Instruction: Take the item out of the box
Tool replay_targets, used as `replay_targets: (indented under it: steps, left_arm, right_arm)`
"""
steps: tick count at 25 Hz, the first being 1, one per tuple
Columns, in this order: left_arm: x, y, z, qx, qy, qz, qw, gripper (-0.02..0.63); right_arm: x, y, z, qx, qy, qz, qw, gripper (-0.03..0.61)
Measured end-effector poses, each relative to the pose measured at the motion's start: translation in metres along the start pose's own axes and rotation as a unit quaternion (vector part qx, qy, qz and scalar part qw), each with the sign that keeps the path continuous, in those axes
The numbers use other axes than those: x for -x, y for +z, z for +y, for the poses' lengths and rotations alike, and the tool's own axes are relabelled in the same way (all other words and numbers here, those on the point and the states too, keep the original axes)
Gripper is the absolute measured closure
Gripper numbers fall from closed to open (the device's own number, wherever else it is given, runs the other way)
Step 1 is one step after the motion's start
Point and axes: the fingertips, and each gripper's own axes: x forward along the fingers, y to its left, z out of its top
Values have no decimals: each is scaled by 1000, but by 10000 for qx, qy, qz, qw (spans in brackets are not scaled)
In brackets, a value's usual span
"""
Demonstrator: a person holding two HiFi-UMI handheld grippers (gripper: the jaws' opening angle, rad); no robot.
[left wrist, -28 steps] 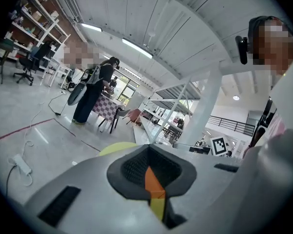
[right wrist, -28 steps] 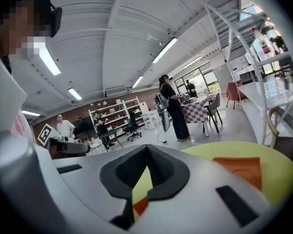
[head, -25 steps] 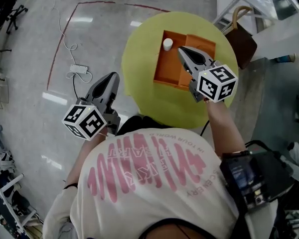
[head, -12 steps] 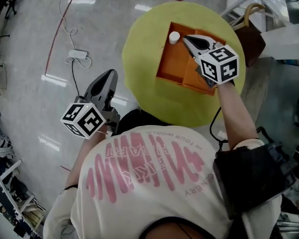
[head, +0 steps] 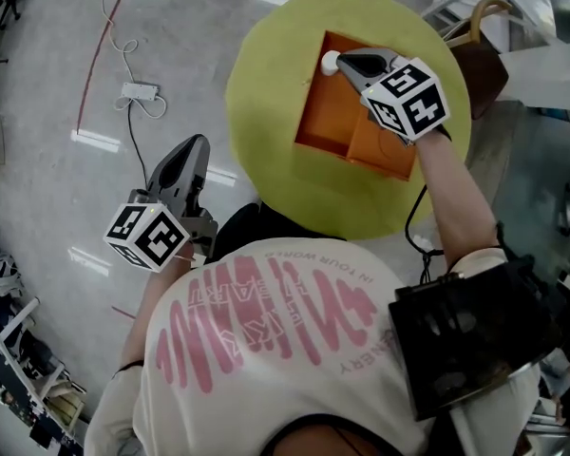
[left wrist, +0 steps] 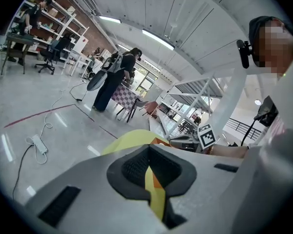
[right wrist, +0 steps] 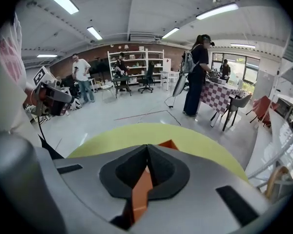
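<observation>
An orange box [head: 331,114] lies open on a round yellow table [head: 266,112]. A small white item [head: 331,63] stands in the box's far left corner. My right gripper [head: 346,63] reaches into the box with its tips right beside the white item; its jaws are shut with nothing between them. In the right gripper view [right wrist: 147,147] the jaws meet, with orange box floor [right wrist: 140,191] showing through the slit below; the white item is hidden there. My left gripper [head: 192,150] hangs over the floor left of the table, shut and empty [left wrist: 149,147].
A white power strip [head: 133,91] with its cable lies on the floor, next to a red floor line [head: 100,41]. A brown bag with a handle [head: 475,57] stands at the table's right edge. People [right wrist: 196,72] stand at tables and shelves in the background.
My right gripper has sunk and swung left inside the box, up to the white item. The left gripper has dropped slightly beside the table.
</observation>
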Motion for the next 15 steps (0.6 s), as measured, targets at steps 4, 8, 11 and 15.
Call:
replay_targets:
  steps: [4, 8, 11, 15]
  left_arm:
    - [3, -6, 9, 87, 71, 32, 9999, 606]
    - [-1, -9, 11, 110, 28, 80, 9999, 606]
    - [-3, -12, 9, 103, -25, 124, 9999, 606]
    - [-1, -16, 12, 144, 48, 158, 9998, 607]
  right_arm:
    - [-9, -7, 2, 223, 34, 255, 9994, 572]
    - [-14, -13, 1, 274, 25, 428, 9987, 572]
    - [-16, -15, 1, 308, 71, 520, 9981, 571]
    - [-19, -16, -1, 450, 144, 619, 9970, 449]
